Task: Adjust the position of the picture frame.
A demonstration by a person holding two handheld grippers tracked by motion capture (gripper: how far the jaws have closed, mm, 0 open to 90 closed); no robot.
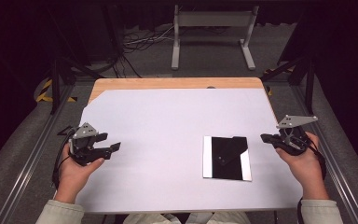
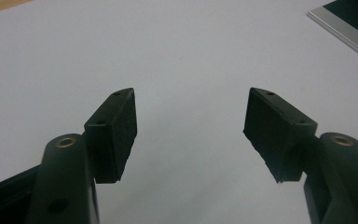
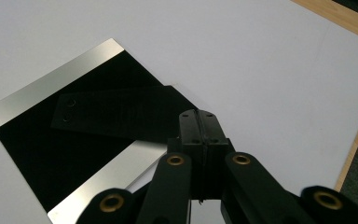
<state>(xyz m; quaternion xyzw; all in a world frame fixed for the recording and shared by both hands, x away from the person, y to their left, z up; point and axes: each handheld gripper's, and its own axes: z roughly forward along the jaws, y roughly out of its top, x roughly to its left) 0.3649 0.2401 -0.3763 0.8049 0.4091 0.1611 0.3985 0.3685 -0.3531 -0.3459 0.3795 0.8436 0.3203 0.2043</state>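
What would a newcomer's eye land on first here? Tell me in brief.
First, the black panel with silver side strips, lying flat on the white table sheet, right of centre. Next, the two tongs a person holds at either edge: the left tongs stand wide open over bare sheet, while the right tongs are shut with nothing between them, pointing at the panel. A small dark strip with two holes lies across the panel's black face.

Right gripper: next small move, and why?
Probably open its jaws first. The right gripper is shut with nothing between the jaws, just short of the black-and-silver panel flat on the white sheet. Shut jaws can't take the panel's edge.
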